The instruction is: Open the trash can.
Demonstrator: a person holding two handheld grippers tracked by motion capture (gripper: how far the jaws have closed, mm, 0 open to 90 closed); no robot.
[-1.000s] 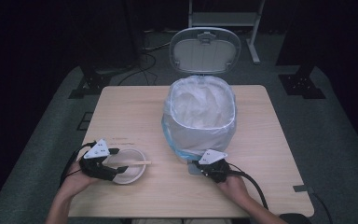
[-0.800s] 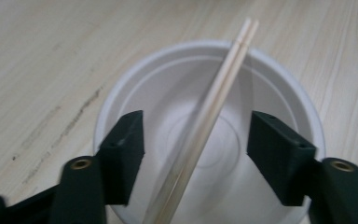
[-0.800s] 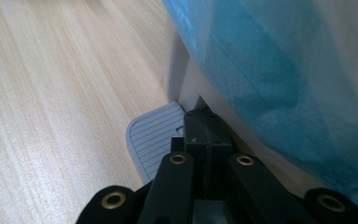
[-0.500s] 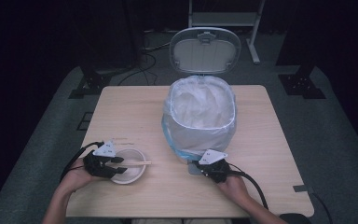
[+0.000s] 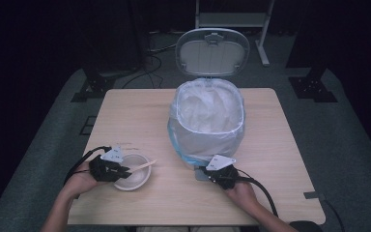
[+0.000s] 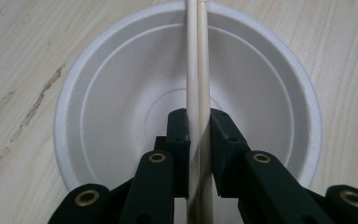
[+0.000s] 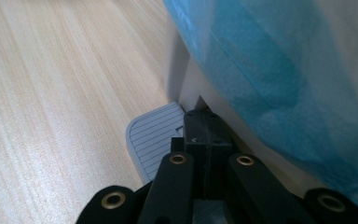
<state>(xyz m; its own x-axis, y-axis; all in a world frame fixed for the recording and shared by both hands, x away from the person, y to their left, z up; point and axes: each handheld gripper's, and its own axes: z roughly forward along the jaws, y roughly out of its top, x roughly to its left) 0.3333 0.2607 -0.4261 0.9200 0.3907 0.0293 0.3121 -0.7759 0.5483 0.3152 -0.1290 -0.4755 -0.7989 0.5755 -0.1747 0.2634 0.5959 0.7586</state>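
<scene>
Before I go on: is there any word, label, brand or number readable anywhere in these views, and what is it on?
None can be read.
Bowl: plain white, no print.
Chopsticks: bare wood, unmarked.
Bin liner and raised lid: no legible lettering; a small mark near the lid's top is too blurred to tell.
Pedal: ribbed lines, no text.

I am holding my left gripper (image 5: 110, 168) low at the near left, with the forearm coming in from the bottom edge; its jaws have just been closing and are now pressing together. My right gripper (image 5: 221, 173) is resting low at the near right, jaws fully closed.
</scene>
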